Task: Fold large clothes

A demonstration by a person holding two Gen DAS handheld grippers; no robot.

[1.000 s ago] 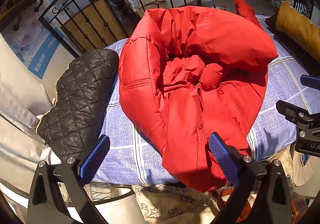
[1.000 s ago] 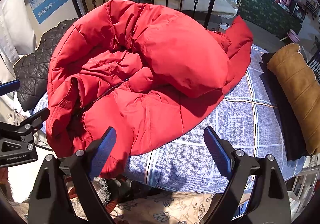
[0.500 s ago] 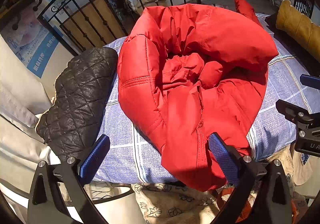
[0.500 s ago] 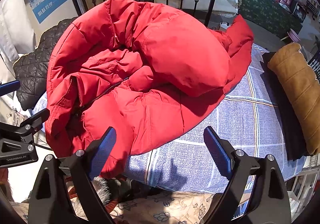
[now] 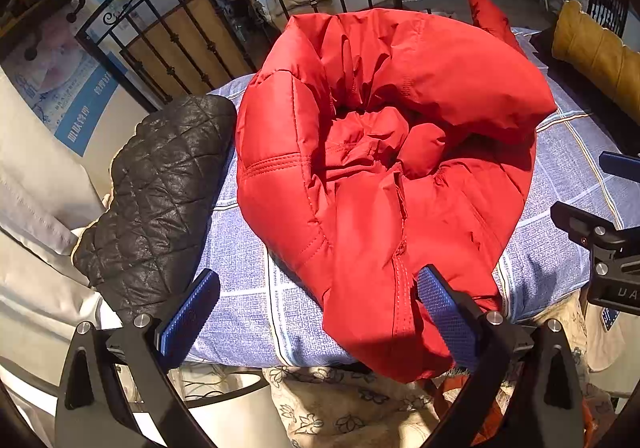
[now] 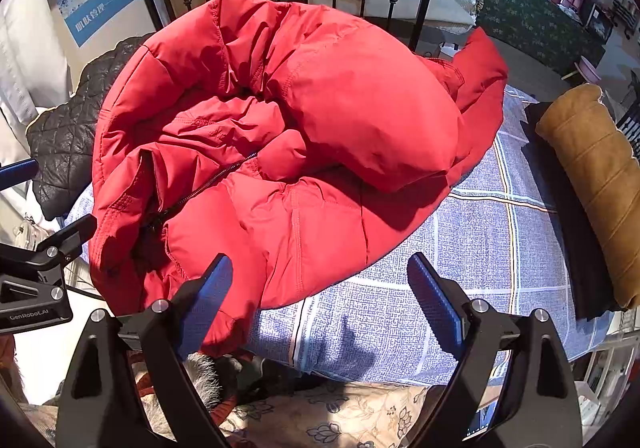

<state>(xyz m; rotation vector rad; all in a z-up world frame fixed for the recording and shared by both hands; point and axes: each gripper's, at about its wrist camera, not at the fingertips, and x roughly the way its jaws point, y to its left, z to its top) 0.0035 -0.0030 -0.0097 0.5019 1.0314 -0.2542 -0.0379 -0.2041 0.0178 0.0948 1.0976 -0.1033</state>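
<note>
The red puffer jacket [image 5: 384, 175] lies in a loose heap on the blue checked bedsheet [image 6: 472, 256], bunched so that its padded body curls round a hollow in the middle, with its near hem hanging over the near edge of the bed. A black quilted jacket [image 5: 160, 191] lies just beside it on the left, and a mustard padded garment [image 6: 592, 175] sits well apart on the right.

The left gripper [image 5: 316, 312] and the right gripper [image 6: 320, 296] both hover at the near edge with jaws wide apart, holding nothing.

The jacket looks bulky but light, soft and springy; its smooth shell is probably slippery, so a shallow pinch on puffed fabric may slide off. Firmer holds are likely the stitched hem by the zipper [image 6: 204, 183] and the seamed edges, where the cloth is thinner and doubled. It probably needs spreading flat before any fold, and folds may spring back unless pressed down.
</note>
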